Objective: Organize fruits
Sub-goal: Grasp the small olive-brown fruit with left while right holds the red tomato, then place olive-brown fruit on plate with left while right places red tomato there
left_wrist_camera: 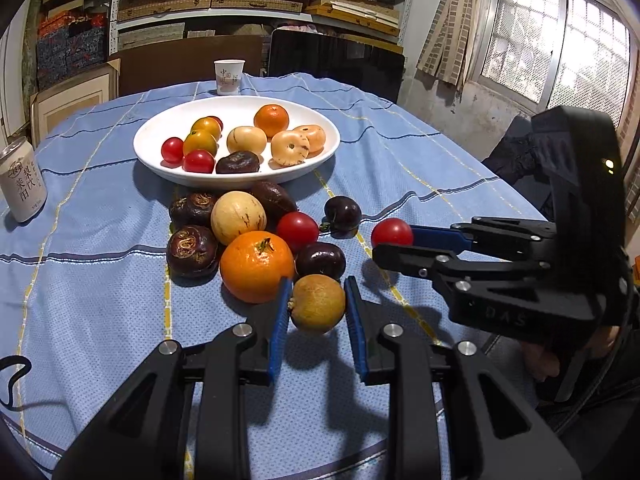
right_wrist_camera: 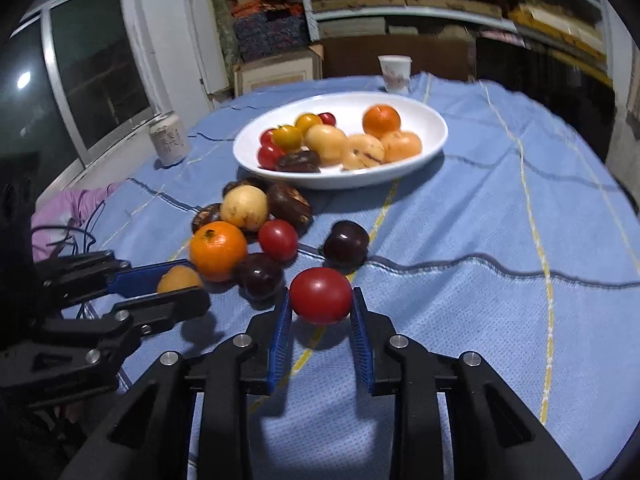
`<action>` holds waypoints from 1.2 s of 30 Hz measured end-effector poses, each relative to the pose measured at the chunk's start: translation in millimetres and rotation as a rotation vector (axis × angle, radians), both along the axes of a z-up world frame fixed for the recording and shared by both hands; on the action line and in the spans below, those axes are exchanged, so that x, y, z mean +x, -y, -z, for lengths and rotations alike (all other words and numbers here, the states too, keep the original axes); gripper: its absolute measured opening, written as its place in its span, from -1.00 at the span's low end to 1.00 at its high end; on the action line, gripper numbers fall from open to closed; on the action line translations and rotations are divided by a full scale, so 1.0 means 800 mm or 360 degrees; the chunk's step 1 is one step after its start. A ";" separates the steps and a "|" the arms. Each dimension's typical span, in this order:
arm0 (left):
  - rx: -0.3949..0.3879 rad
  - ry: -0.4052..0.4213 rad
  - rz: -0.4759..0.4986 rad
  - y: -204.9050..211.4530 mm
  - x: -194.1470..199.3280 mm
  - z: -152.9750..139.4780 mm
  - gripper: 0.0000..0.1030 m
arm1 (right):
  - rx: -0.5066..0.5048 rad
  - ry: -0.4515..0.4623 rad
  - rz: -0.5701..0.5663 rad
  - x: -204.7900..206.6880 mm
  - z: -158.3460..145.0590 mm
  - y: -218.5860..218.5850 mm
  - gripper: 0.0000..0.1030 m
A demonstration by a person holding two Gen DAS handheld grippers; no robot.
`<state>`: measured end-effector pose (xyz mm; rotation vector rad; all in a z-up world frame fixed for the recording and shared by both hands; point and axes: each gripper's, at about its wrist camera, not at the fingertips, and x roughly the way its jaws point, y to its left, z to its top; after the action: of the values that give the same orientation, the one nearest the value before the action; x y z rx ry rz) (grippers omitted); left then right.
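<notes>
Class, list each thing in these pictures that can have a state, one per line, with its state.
left gripper: shut on the yellow-brown fruit
right gripper: shut on the red tomato
white plate: partly filled with fruit
drink can: upright on the tablecloth
paper cup: upright behind the plate

Motion blur softened the white plate [right_wrist_camera: 340, 184] and its fruits in the right wrist view, and the print on the paper cup [right_wrist_camera: 394, 74] and the can [right_wrist_camera: 168, 142] was illegible. The left gripper [right_wrist_camera: 182, 286] covered most of the yellow-brown fruit [right_wrist_camera: 178, 278]. In the left wrist view, the can [left_wrist_camera: 22, 178] was cut by the frame's edge.
</notes>
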<state>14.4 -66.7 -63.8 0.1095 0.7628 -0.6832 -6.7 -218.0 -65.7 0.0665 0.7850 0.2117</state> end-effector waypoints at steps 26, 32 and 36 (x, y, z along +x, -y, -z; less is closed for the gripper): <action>0.0050 -0.0098 -0.0362 -0.008 0.291 -0.059 -0.49 | -0.0201 0.0049 -0.0021 0.261 -0.084 -0.002 -0.42; 0.0086 -0.0130 -0.0409 -0.002 0.324 -0.043 -0.03 | -0.0304 0.0051 -0.0008 0.291 -0.074 -0.012 -0.38; 0.0059 -0.0071 -0.0446 -0.010 0.311 -0.054 0.27 | -0.0299 0.0124 0.0016 0.275 -0.087 -0.005 -0.07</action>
<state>263.3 -58.7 -20.8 0.0198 0.8154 -0.4064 213.6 -214.0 3.7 -0.1149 0.7236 0.1298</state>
